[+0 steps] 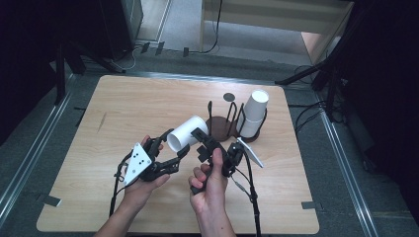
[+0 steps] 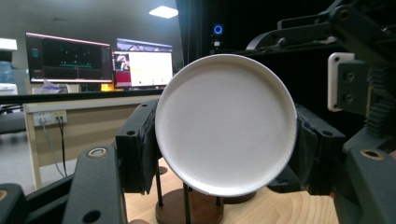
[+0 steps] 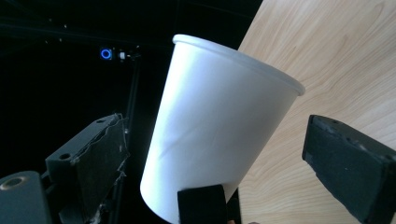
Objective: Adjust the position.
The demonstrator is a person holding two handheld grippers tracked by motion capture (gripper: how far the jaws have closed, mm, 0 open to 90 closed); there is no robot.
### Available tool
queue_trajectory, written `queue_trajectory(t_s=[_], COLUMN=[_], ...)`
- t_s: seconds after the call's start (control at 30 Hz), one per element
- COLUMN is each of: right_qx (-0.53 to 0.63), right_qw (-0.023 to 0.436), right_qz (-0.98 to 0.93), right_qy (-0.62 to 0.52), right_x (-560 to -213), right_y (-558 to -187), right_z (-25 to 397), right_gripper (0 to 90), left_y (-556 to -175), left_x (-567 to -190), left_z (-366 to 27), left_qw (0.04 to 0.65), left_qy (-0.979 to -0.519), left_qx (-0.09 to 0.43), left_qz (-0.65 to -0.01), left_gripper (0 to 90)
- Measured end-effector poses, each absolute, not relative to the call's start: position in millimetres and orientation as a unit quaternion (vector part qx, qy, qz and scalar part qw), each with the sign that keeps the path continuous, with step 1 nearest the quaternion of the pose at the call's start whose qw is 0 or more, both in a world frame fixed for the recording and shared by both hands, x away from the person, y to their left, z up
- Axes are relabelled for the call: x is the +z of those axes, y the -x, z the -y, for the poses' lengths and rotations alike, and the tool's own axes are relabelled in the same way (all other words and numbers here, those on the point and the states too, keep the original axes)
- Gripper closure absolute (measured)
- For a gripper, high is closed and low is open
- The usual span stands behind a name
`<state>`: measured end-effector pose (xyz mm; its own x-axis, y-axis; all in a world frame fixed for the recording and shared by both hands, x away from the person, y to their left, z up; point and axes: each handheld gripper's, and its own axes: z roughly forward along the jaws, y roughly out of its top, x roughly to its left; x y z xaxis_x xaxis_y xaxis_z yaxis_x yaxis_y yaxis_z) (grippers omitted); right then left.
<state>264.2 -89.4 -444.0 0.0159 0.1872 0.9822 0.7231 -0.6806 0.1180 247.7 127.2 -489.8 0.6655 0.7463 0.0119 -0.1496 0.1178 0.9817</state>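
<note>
Hands (image 1: 143,177) raised, left gripper (image 1: 174,148) clamping cup (image 1: 185,133)

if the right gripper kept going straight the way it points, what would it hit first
Probably the white paper cup: it lies between the right gripper's open jaws, held at its base by the left gripper. Depth past it is unclear.

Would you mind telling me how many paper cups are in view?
At least 3: one cup held sideways between the two grippers above the table, and a tilted stack in the wire holder showing two rims. More may be nested inside the stack.
</note>
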Motion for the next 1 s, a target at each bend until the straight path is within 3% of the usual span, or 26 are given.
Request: queue_trajectory(t_s=[0.2, 1.0], right_qx=[-0.609, -0.578], right_qw=[0.252, 0.31], right_qz=[0.31, 0.277], right_qy=[0.685, 0.702], right_x=[-446.1, -453.3], right_y=[-269.0, -293.0], right_z=[87.4, 83.5], right_gripper=[6.1, 7.8], left_y=[-247.0, -243.8], left_x=[-490.2, -491.4], left_z=[-126.3, -119.5], left_qw=[0.7, 0.701], left_qy=[-0.586, -0.593], left_qx=[0.322, 0.318], left_qz=[-0.25, -0.234], left_gripper=[34.4, 34.3])
